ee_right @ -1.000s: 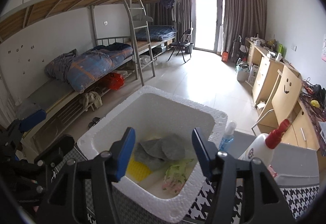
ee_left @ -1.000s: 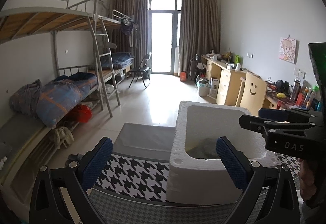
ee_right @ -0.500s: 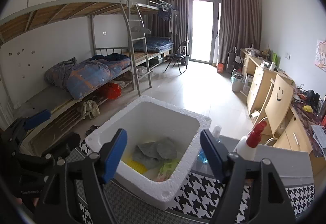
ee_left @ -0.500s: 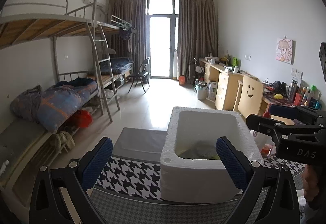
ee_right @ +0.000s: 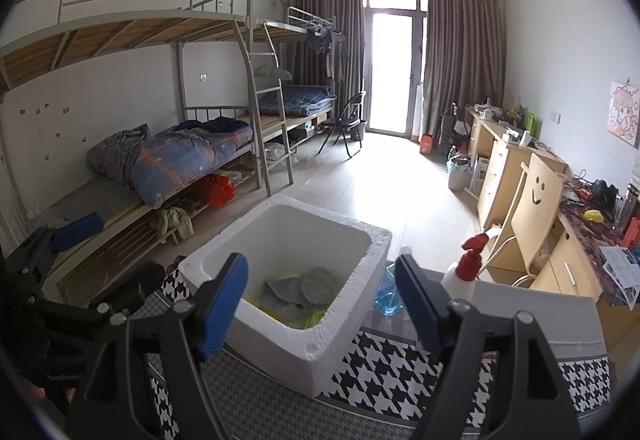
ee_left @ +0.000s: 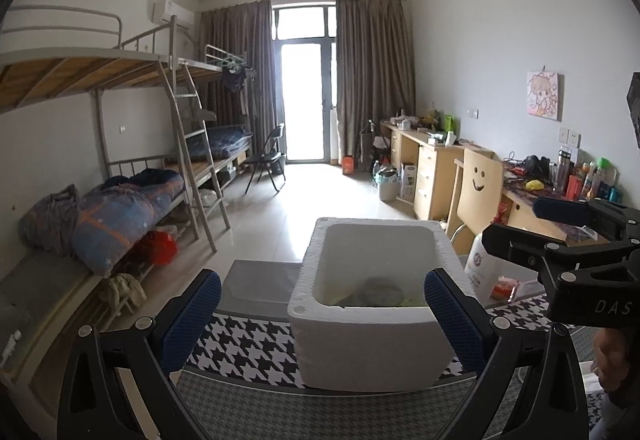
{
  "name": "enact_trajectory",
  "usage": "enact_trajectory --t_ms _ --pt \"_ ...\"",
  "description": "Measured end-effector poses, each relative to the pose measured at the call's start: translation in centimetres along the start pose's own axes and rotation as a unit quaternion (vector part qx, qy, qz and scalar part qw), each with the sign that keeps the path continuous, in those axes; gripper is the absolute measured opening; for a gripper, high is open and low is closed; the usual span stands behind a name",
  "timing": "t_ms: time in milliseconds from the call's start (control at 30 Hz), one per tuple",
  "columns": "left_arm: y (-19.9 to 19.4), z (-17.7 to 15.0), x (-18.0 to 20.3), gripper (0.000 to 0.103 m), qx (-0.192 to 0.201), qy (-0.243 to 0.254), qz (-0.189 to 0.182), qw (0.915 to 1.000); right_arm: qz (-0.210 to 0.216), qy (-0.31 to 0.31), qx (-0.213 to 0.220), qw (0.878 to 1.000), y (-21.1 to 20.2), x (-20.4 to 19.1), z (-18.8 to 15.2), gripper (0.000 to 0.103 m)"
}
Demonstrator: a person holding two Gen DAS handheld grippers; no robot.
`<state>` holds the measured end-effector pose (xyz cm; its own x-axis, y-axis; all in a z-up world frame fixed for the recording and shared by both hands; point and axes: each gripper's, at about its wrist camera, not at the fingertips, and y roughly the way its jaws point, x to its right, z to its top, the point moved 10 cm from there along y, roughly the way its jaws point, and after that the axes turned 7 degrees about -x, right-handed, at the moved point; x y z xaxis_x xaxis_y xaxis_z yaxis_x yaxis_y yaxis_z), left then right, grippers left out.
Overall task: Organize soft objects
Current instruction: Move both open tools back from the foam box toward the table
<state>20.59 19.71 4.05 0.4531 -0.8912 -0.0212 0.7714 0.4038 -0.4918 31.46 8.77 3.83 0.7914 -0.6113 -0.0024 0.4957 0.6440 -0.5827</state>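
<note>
My right fingers (ee_right: 320, 304), just spread apart, and left fingers (ee_left: 320, 320), wide, face the foam box (ee_right: 320, 336); spray bottle (ee_right: 464, 276) beside it.

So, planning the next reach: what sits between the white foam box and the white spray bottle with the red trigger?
In the right wrist view, a clear bottle of blue liquid stands between the white foam box and the spray bottle.
</note>
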Motion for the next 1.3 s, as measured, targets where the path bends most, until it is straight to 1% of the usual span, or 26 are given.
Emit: enact_trajectory --t_ms 67,133,733,1300 --pt "-0.3 0.0 0.2 0.102 0.001 0.001 -0.002 1.0000 -0.008 0.002 0.010 1.000 -0.5 0.1 -0.1 0.092" --pt "-0.6 -0.1 0.2 0.102 0.003 0.003 -0.002 1.0000 -0.008 0.004 0.015 1.000 -1.0 0.3 -0.3 0.092" --pt "-2.6 -0.4 2.3 0.102 0.014 0.013 -0.027 0.9995 -0.021 0.013 0.040 0.999 -4.8 1.5 -1.9 0.093" --pt "-3.7 -1.0 4.4 0.102 0.021 0.024 -0.052 0.9981 -0.035 0.034 0.052 0.997 -7.7 3.8 -4.4 0.093"
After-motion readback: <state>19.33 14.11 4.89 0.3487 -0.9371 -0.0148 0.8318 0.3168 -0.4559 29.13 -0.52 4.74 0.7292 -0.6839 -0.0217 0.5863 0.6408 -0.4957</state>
